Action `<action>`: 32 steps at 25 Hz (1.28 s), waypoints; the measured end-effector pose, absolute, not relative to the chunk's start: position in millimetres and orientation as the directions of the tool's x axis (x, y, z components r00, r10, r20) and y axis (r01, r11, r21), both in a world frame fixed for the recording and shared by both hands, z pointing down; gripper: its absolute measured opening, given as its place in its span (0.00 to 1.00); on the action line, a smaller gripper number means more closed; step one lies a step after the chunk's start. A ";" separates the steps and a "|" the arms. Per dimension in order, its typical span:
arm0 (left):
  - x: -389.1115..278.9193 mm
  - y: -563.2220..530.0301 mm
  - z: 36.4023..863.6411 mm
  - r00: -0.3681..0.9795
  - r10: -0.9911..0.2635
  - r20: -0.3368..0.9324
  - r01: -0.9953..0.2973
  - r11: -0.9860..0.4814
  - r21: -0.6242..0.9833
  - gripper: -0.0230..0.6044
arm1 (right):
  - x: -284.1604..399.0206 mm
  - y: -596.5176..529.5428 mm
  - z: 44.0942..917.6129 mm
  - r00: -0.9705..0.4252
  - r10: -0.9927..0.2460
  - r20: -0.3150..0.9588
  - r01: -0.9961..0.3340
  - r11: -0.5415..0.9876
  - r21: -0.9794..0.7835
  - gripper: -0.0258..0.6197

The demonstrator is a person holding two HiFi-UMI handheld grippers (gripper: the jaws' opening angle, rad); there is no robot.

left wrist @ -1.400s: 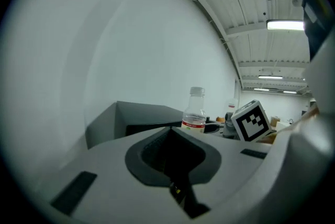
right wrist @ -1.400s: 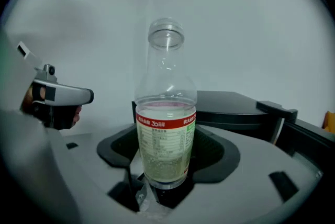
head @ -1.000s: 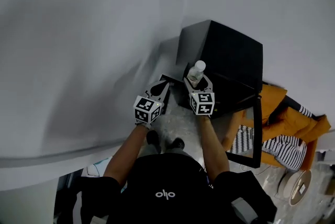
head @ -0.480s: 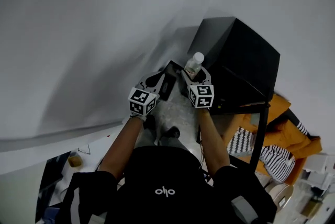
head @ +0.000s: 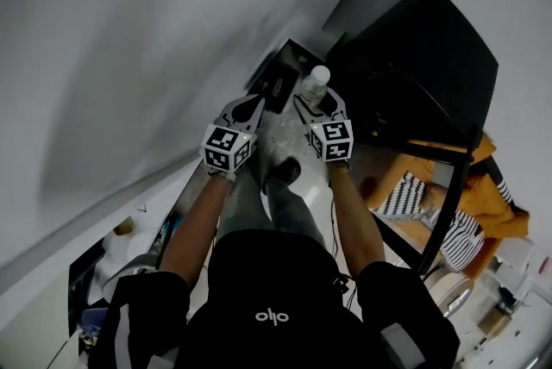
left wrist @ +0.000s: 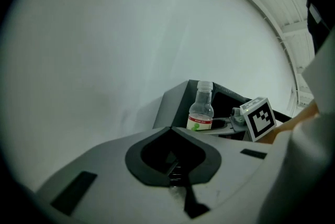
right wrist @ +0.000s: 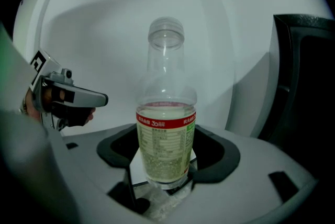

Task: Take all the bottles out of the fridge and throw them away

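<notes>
A clear plastic bottle (right wrist: 166, 134) with a red-and-green label and no cap stands upright in my right gripper (right wrist: 165, 168), which is shut on its base. In the head view the bottle (head: 316, 87) and right gripper (head: 317, 103) are in front of the black fridge (head: 431, 31), beside a black open-topped bin (head: 287, 72) by the wall. My left gripper (head: 248, 107) hangs level to the left, shut with nothing in it (left wrist: 171, 130). In the left gripper view the bottle (left wrist: 201, 113) shows before a dark box (left wrist: 175, 105).
A white wall (head: 129, 40) fills the left side. The fridge door (head: 450, 186) stands open on the right, with orange and striped cloth (head: 470, 195) behind it. The person's feet (head: 285, 171) are on the pale floor. Small clutter (head: 121, 229) lies at lower left.
Both grippers have moved from the fridge front toward the bin by the wall, the bottle still held in the right one. The head view has swung, so the fridge sits further right.
</notes>
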State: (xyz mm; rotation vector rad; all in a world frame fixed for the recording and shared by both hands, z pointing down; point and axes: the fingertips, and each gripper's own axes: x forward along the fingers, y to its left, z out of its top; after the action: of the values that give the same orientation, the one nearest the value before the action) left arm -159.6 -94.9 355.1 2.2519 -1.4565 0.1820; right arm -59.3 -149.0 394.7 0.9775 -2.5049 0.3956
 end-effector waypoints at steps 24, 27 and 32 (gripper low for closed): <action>-156.3 -126.1 510.5 0.415 -0.823 0.389 -0.895 -0.292 0.337 0.04 | -77.0 -172.7 550.4 -0.700 -0.515 0.495 -0.659 0.734 -0.168 0.53; -162.7 -140.4 546.9 0.423 -0.812 0.402 -0.893 -0.300 0.335 0.04 | -86.4 -190.8 587.0 -0.695 -0.525 0.491 -0.668 0.724 -0.172 0.53; -168.0 -147.1 601.5 0.442 -0.785 0.434 -0.886 -0.307 0.347 0.04 | -89.7 -190.7 652.1 -0.679 -0.526 0.513 -0.692 0.691 -0.207 0.53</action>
State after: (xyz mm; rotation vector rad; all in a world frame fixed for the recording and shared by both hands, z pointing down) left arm -168.0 -147.1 601.5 2.1587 -1.3973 0.2467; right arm -89.7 -190.7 652.1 0.9456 -2.4858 0.5453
